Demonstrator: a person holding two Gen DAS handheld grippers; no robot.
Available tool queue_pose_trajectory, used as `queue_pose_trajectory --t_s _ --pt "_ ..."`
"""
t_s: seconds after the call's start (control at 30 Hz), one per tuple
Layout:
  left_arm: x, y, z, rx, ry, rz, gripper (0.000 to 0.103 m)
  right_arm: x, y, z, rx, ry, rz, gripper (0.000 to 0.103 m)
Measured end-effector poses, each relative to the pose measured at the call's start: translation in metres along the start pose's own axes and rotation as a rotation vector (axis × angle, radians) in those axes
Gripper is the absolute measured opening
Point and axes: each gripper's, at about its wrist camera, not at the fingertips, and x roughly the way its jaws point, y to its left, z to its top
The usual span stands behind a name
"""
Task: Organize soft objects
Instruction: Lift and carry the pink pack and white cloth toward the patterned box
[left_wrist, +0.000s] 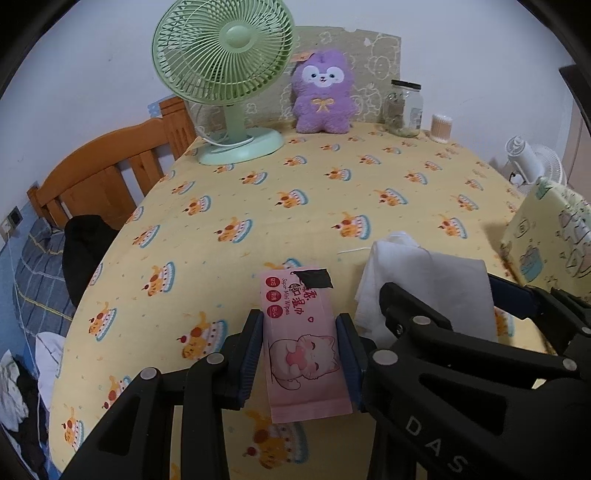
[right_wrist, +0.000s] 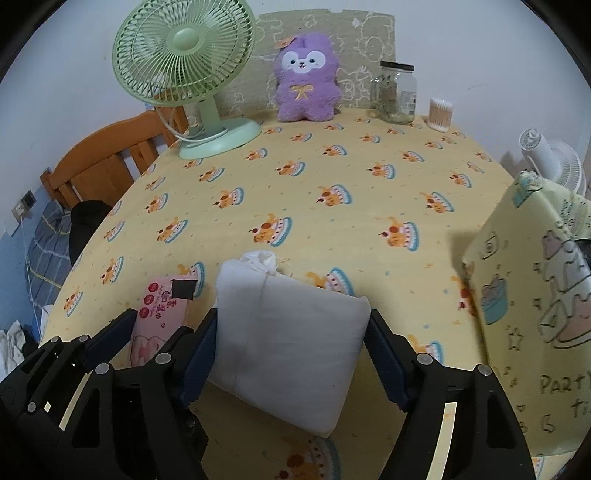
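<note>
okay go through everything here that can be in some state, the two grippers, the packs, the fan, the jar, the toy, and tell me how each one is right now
Left gripper: shut on the wipes pack.
Wipes pack: held between the fingers, flap closed.
Right gripper: shut on the tissue pack.
Tissue pack: held, tissue poking out of the far end.
Fan: upright; running or not, cannot tell.
Jar: upright, lid on.
Plush toy: upright against the backboard.

A home bedroom: wooden bed frame (left_wrist: 110, 173), plush toy (left_wrist: 323, 94).
</note>
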Motion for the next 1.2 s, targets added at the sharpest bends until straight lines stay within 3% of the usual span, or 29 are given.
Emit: queue_pose_trajectory --t_s 1.2 --pt "-0.094 -0.036 0.028 0.027 -0.173 0.001 0.040 -0.110 -0.027 0.020 0.006 -0.195 -0.002 0.078"
